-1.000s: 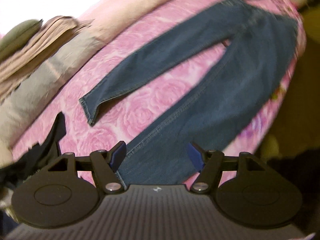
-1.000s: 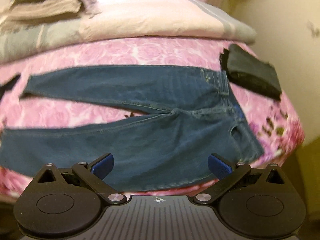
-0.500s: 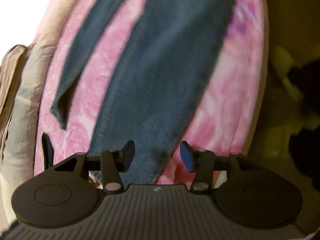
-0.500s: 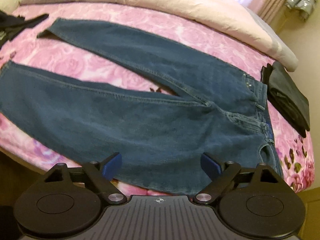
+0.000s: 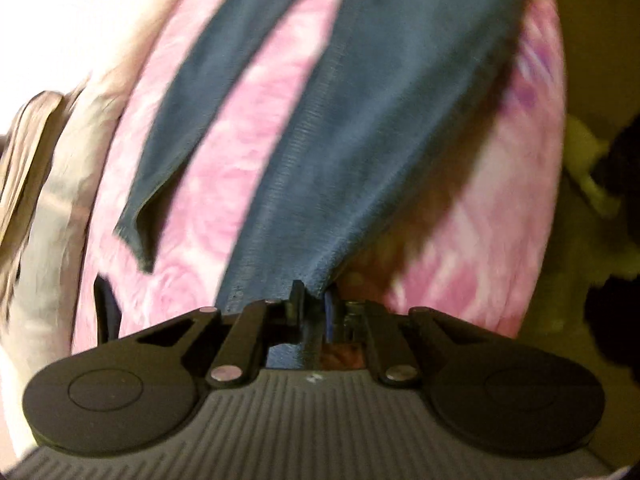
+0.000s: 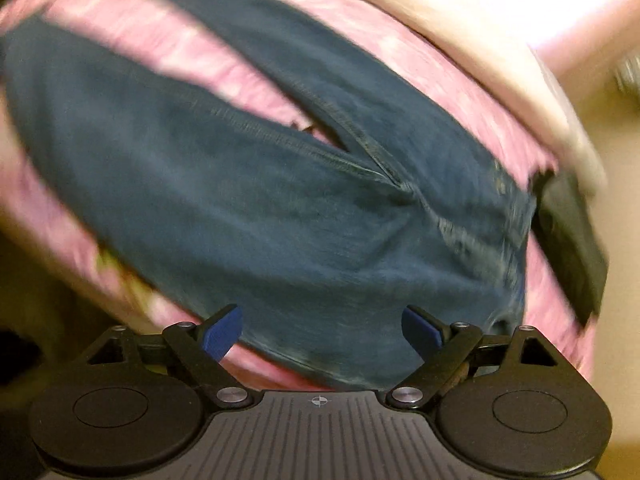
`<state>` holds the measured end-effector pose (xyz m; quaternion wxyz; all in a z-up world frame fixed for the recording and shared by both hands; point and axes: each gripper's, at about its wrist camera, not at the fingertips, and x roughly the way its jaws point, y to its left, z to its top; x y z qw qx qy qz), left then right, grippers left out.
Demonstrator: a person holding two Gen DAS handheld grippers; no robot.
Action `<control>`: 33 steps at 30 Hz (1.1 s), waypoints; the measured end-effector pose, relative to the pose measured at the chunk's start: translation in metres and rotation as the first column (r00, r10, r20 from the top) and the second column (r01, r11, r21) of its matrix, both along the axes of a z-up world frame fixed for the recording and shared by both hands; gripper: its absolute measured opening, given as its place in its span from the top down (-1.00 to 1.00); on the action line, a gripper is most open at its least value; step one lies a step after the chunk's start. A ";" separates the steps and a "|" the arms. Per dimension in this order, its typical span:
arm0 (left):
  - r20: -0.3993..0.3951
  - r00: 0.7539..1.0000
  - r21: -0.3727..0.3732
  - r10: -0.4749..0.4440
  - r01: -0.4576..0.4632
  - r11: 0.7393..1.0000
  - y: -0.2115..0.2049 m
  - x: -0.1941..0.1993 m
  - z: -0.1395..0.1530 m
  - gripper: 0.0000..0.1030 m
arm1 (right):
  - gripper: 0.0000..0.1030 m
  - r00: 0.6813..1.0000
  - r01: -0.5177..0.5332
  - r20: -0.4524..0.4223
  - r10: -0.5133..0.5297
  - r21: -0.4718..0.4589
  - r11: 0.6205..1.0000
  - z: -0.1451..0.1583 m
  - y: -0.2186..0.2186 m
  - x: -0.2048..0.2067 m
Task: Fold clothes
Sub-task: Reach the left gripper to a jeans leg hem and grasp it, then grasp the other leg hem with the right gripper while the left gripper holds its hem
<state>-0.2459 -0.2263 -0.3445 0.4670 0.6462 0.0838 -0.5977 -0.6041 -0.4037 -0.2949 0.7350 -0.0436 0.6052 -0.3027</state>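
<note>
Blue jeans (image 5: 360, 128) lie spread on a pink flowered bedspread (image 5: 248, 128). My left gripper (image 5: 314, 304) is shut on the hem of the near leg, and the cloth rises a little from the bed into the jaws. The far leg (image 5: 192, 120) lies flat to the left. In the right wrist view the jeans (image 6: 248, 216) fill the frame, blurred, with the crotch seam in the middle and the waist at the right. My right gripper (image 6: 322, 330) is open just above the near edge of the jeans by the waist, with nothing between its fingers.
A folded black garment (image 6: 568, 236) lies on the bed beyond the waistband. Folded grey and beige bedding (image 5: 44, 168) is stacked along the far side. The bed edge (image 5: 556, 160) drops off to the right, with dark things on the floor.
My left gripper has gone from open to shut on the near leg's hem. The right gripper has swung closer to the jeans near the waist and stays open.
</note>
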 end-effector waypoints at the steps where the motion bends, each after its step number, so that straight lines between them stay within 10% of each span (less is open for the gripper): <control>1: -0.007 1.000 0.001 0.025 -0.025 1.000 -0.003 0.000 0.005 0.85 | -0.74 0.999 -0.039 -0.023 0.039 -0.018 0.999 -0.007 0.002 -0.006; 8: -0.053 0.978 0.013 0.200 -0.200 0.980 -0.023 0.000 0.042 0.85 | -0.74 0.960 -0.279 -0.013 0.279 -0.105 0.955 -0.051 0.018 -0.047; 15: -0.094 0.926 0.032 0.365 -0.363 0.931 -0.044 -0.001 0.078 0.84 | -0.73 0.951 -0.308 -0.083 0.298 -0.183 0.934 -0.076 -0.014 -0.077; 17: -0.073 0.930 0.031 0.359 -0.358 0.933 -0.047 -0.004 0.082 0.85 | -0.39 0.955 -0.288 -0.134 0.265 -0.204 0.936 -0.080 -0.030 -0.093; 24: -0.001 0.940 0.028 0.340 -0.340 0.940 -0.059 -0.013 0.094 0.85 | -0.21 0.963 -0.239 -0.177 0.205 -0.195 0.951 -0.076 -0.080 -0.137; 28: 0.033 0.940 0.018 0.339 -0.339 0.940 -0.067 -0.019 0.109 0.85 | 0.59 0.963 -0.246 -0.142 0.228 -0.124 0.961 -0.065 -0.088 -0.138; 33: 0.059 0.929 -0.033 0.366 -0.365 0.930 -0.078 -0.015 0.140 0.85 | 0.68 0.979 -0.199 -0.064 0.192 -0.126 0.972 -0.004 -0.101 -0.138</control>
